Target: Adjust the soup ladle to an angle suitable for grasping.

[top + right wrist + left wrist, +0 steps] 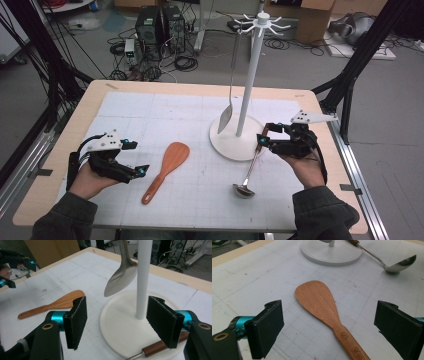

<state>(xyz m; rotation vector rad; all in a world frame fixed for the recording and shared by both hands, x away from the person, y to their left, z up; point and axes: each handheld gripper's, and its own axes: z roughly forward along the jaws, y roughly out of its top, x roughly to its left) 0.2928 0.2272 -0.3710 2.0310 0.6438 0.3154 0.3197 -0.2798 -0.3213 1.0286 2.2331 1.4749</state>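
A wooden spatula (167, 167) lies flat on the white gridded mat, blade away from me. My left gripper (137, 158) rests open just left of it. In the left gripper view that gripper (329, 308) has its jaws wide apart, and the spatula (322, 305) lies ahead between them, untouched. A steel ladle (250, 172) lies with its bowl toward me and its wooden handle end (160, 347) on the white stand base (227, 142). My right gripper (262, 139) hovers open over that handle end, gripping nothing. A metal spoon (226, 116) hangs from the stand's pole (248, 75).
The stand's hook crown (262, 21) has several free arms. The mat (150, 112) is ringed by the table's wooden edge (85, 102). Black frame legs (350, 75), computer towers (160, 25) and cables stand on the floor beyond.
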